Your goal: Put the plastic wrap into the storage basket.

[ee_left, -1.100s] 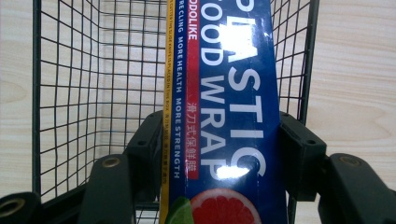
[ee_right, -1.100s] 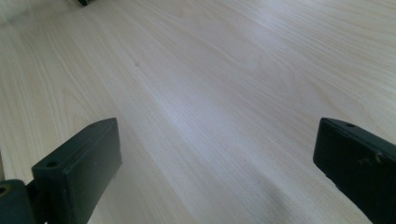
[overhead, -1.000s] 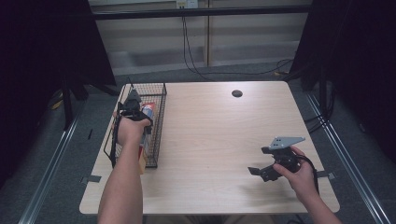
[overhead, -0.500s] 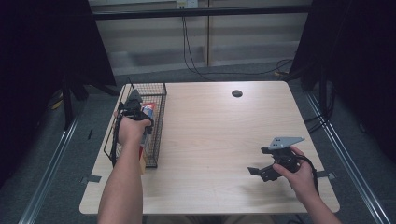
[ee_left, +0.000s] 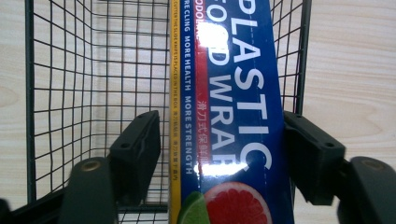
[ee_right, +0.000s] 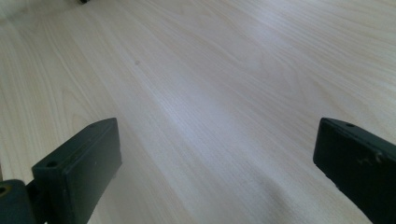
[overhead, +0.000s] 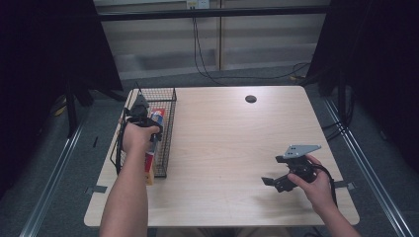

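Pale wood ran right across the table [overhead: 222, 148], and nearest the camera the person's two forearms came in from the bottom edge. On the right, the right hand [overhead: 316, 185] held the right gripper [overhead: 269, 181] low over bare tabletop near the front right corner, its grey three-cornered plate on top; in the right gripper view the two black jaws stood wide apart with nothing but wood grain [ee_right: 210, 93] between them. Over on the left, the left hand [overhead: 138, 136] held the left gripper [ee_left: 219, 154] above a black wire basket [overhead: 168, 128] that sat along the table's left edge. In the left gripper view a long blue box of plastic wrap [ee_left: 233, 116] lay inside the basket [ee_left: 60, 93], and the jaws stood spread, one on each side of it; the right jaw sat close against the box's edge, the left one clearly apart from it, with a gap of mesh between. Farther back, a small dark round hole [overhead: 250, 98] marked the tabletop near the far edge, and beyond the table black cables [overhead: 197, 44] hung down to the grey floor.
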Motion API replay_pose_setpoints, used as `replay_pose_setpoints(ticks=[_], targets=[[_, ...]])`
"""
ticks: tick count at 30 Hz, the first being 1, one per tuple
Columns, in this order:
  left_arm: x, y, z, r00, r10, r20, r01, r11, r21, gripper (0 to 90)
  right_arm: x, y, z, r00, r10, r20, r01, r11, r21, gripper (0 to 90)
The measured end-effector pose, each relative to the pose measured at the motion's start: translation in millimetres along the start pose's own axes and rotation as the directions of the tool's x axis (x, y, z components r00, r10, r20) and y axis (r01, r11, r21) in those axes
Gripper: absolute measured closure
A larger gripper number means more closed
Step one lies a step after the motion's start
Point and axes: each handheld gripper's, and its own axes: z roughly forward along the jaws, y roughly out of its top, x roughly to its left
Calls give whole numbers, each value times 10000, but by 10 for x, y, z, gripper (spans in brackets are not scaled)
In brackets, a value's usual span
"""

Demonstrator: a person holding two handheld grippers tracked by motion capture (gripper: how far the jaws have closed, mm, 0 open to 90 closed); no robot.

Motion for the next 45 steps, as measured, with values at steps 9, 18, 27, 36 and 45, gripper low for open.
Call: replay_pose_setpoints(ticks=[9, 18, 27, 36, 45], targets=[[19, 1, -94, 9997, -49, 229, 54, 9998, -213, 213, 0, 4, 1, 10000, 13, -21, -13, 10000, -21, 9], [68, -6, -191, 9986, 158, 507, -132, 9986, -514, 164, 6, 26, 37, 10000, 8, -81, -8, 10000, -8, 9], [50, -13, -292, 9964, 310, 793, -257, 9974, -667, 157, 15, 4, 27, 10000, -14, -98, 14, 10000, 53, 9], [-74, -41, -419, 9877, 1178, 1033, -1087, 9900, -895, 155, 40, -12, -10, 10000, -24, 32, 24, 10000, 20, 8], [-217, -75, -495, 9759, 1670, 1402, -1507, 9813, -1197, 154, 42, -13, -8, 10000, -23, 46, 23, 10000, 24, 9]])
